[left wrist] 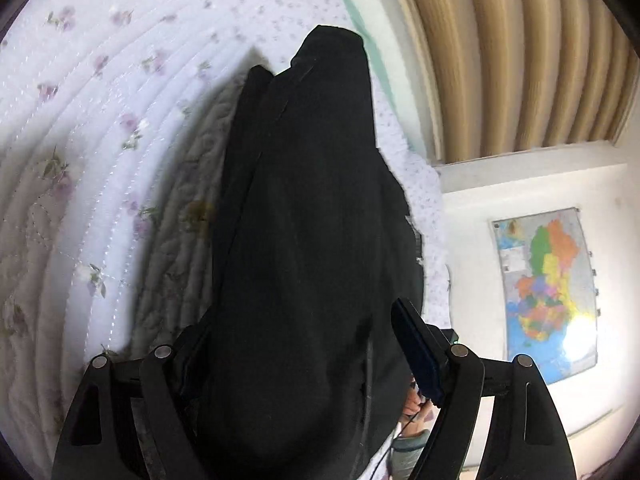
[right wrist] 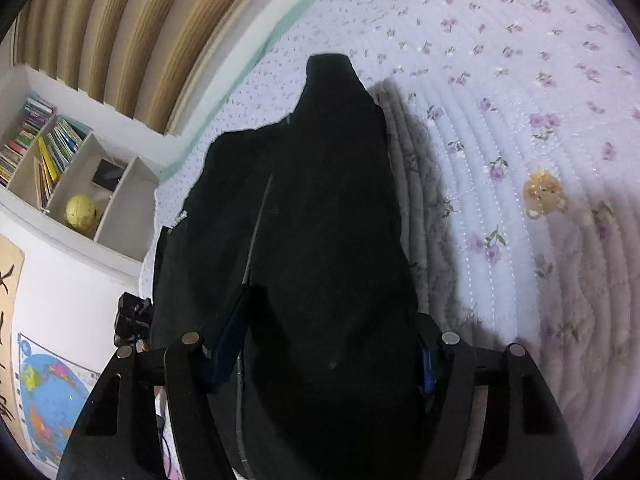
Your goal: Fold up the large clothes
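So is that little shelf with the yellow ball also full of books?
No, the yellow ball shares its cubby only with a dark box; the books fill the neighbouring cubbies.

garment: black garment [left wrist: 312, 220], bunched, hangs down from the jaws over the quilt
left gripper [left wrist: 304, 356]: jaws closed on garment's near end; right finger [left wrist: 420, 356] exposed, blue pad; left finger mostly under cloth
quilt [left wrist: 100, 140]: white, purple floral print, stitched rows
headboard [left wrist: 520, 60]: tan, ribbed
wall: map poster [left wrist: 548, 296], glare at lower right
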Motion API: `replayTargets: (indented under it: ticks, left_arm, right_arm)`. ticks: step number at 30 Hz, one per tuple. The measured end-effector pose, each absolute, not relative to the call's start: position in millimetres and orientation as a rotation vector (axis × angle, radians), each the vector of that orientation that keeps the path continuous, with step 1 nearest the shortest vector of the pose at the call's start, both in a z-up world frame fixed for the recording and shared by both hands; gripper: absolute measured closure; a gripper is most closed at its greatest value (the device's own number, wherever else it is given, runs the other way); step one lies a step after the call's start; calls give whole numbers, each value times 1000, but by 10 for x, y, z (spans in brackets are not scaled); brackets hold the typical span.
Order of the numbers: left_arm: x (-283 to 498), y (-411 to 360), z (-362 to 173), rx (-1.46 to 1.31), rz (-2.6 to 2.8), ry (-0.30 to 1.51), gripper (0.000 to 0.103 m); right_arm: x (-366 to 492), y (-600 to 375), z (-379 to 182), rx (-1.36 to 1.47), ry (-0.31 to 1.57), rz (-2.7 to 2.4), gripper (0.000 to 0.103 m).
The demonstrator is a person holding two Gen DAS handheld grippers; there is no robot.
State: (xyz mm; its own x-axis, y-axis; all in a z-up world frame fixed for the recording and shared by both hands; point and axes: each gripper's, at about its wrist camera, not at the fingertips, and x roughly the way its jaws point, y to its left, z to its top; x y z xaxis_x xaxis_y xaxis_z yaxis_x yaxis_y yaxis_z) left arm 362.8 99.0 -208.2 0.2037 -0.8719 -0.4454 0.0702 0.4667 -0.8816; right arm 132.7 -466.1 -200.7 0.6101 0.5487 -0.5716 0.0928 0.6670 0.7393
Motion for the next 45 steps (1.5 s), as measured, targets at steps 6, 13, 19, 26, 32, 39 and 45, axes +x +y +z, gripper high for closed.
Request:
replayTargets:
  ticks: [6, 13, 19, 26, 32, 39, 45]
  left_arm:
    - [3643, 562, -1989, -625, -671, 1234, 23]
    - [3243, 553, -1465, -540, -702, 1080, 61]
    - [2615, 524, -836, -441, -750, 991, 62]
    - [1844, 649, -737, -368, -753, 952, 62]
    - [2151, 946, -1284, -564, -673, 1080, 60]
    - [2295, 984, -1578, -572, -686, 1127, 52]
    - [2605, 793, -1694, -583, -666, 1159, 49]
  right_arm:
    - [1572, -4622, -2058, 834, 930, 316, 30]
    - [1300, -4391, -1589, 716, 819, 320, 60]
    - [864, -3889, -926, 534, 772, 329, 62]
    - [295, -3453, -374, 317, 769, 264, 71]
    - [634, -4027, -847, 418, 844, 135, 21]
    - [1056, -4556, -1924, 775, 1020, 363, 19]
    - [1650, -4398, -2118, 879, 997, 588, 19]
